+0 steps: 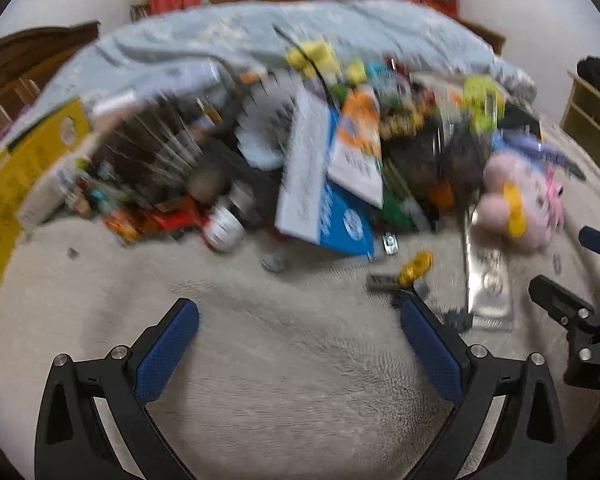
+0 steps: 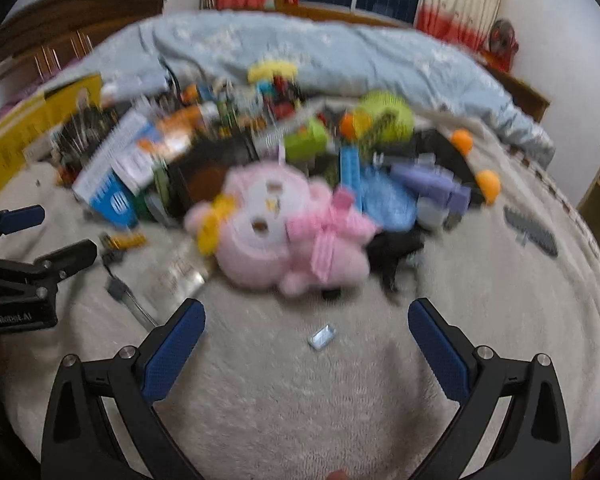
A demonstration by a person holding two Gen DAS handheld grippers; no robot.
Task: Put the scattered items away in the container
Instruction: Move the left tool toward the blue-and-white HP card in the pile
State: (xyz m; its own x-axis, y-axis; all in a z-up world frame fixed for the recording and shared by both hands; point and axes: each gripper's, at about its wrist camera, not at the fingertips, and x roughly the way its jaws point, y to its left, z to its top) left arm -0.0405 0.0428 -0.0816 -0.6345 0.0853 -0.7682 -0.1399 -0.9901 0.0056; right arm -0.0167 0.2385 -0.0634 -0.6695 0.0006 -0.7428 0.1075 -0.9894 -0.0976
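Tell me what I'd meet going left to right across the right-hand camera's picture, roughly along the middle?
Yellow box → blue-and-white box → pink plush toy → purple toy → orange ball → grey comb-like piece.

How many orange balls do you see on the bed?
3, in the right wrist view: one beside the green toy, one further right, one at the pile's right edge. The clutter may hide others.

Pink plush toy (image 2: 284,224), yellow box (image 1: 16,168), pale-blue quilt (image 2: 340,56), cream blanket (image 2: 300,392).
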